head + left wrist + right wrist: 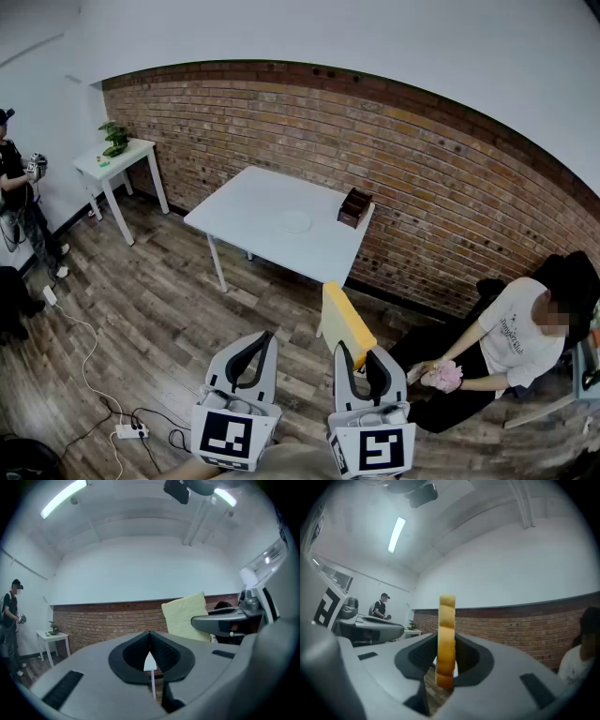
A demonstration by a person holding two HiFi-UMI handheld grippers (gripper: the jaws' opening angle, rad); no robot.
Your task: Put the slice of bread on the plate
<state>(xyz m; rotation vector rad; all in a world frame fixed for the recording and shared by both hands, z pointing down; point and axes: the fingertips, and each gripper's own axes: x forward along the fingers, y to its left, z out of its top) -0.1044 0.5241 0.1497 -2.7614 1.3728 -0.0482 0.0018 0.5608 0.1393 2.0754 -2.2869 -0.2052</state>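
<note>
A yellow slice of bread (pixel 346 322) stands on edge between the jaws of my right gripper (pixel 357 360), which is shut on it. In the right gripper view the bread (pixel 446 634) shows edge-on in the right gripper (pixel 446 645). The left gripper view shows the bread's pale face (pixel 184 616) to the right. My left gripper (pixel 263 342) hangs beside it, shut with nothing in it (pixel 150 641). Both are held level over the wooden floor. Farther ahead stands a white table (pixel 253 211) with a round white plate (pixel 294 221) lying empty on it.
A dark brown box (pixel 354 207) sits at the table's right edge by the brick wall (pixel 422 159). A small white side table (pixel 120 159) with a plant stands far left, near a standing person (pixel 17 202). A seated person (pixel 514 339) is at right. A power strip (pixel 128 431) and cables lie on the floor.
</note>
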